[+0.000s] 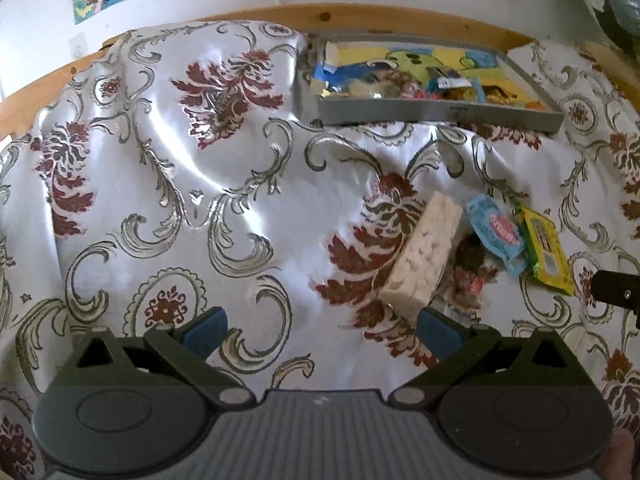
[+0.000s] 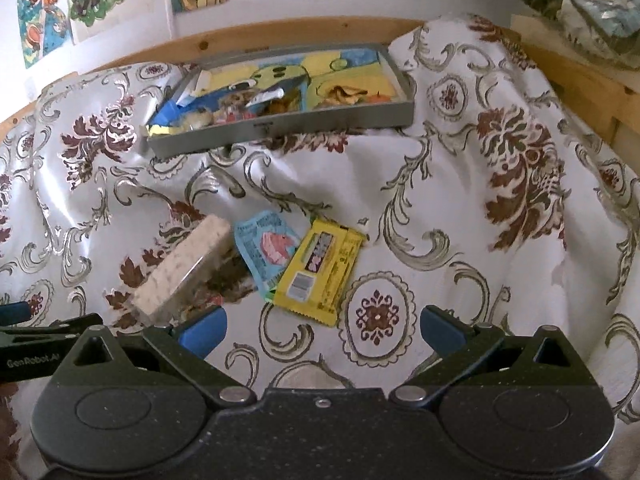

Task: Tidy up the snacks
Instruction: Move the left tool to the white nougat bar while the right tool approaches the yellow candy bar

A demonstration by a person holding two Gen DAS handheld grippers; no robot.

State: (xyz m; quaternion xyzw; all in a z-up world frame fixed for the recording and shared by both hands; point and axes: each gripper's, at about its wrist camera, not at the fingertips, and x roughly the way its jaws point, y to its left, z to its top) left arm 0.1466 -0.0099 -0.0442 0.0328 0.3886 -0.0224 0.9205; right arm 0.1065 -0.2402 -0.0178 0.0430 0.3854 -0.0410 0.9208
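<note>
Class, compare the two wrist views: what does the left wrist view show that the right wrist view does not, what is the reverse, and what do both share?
Only the left wrist view shows a fingertip at the bottom right corner.

Only the right wrist view shows a silvery blue-green bundle at the top right.

Both show the grey rectangular snack tray, pale rice-cake bar, light blue sachet, yellow wrapped bar and floral white cloth. Both grippers' jaws stand open.

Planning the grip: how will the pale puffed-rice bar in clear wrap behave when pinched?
The pale puffed-rice bar in clear wrap looks blocky, so probably stiff. Its airy grains suggest it is light and crumbly. The glossy film may slip.
</note>
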